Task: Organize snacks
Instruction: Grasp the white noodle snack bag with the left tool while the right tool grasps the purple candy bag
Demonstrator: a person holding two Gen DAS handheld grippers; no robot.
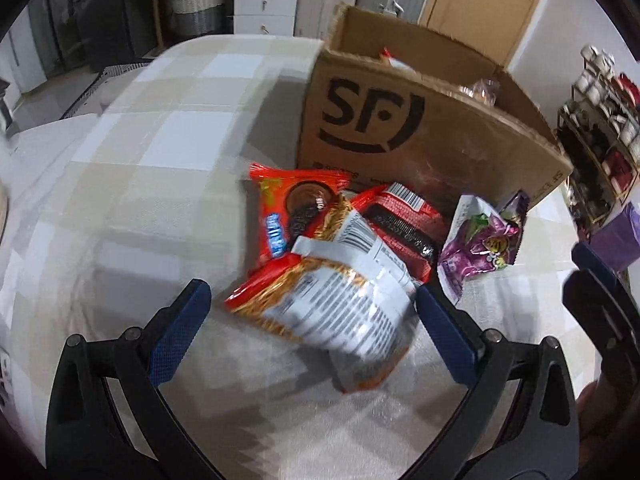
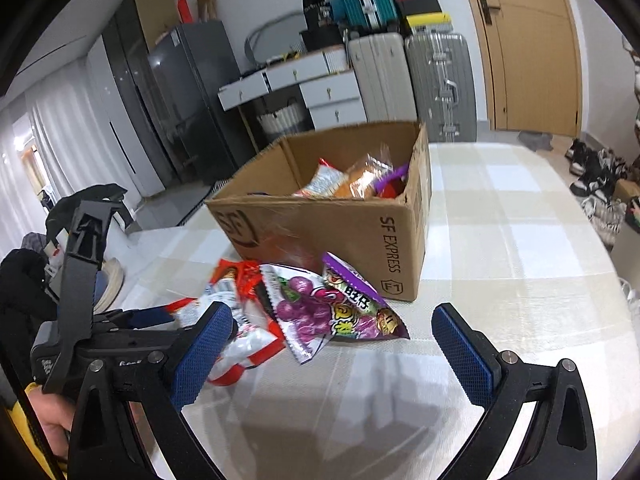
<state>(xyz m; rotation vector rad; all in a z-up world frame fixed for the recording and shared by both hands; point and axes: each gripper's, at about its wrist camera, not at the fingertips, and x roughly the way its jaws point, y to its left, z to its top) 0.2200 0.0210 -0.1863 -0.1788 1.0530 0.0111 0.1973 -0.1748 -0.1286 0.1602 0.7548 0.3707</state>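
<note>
A cardboard box printed SF stands open on the checked tablecloth and holds several snack packs. In front of it lies a loose pile: a white and orange bag, a red biscuit pack, a red and black pack and a purple grape candy bag. My left gripper is open, low over the table, with the white and orange bag lying between its fingers; no pad presses on it. My right gripper is open just short of the purple bag, with nothing in it.
The tablecloth stretches wide to the right of the box and to the left of the pile. The left gripper's black frame sits close beside my right one. Drawers, suitcases and a door stand beyond the table.
</note>
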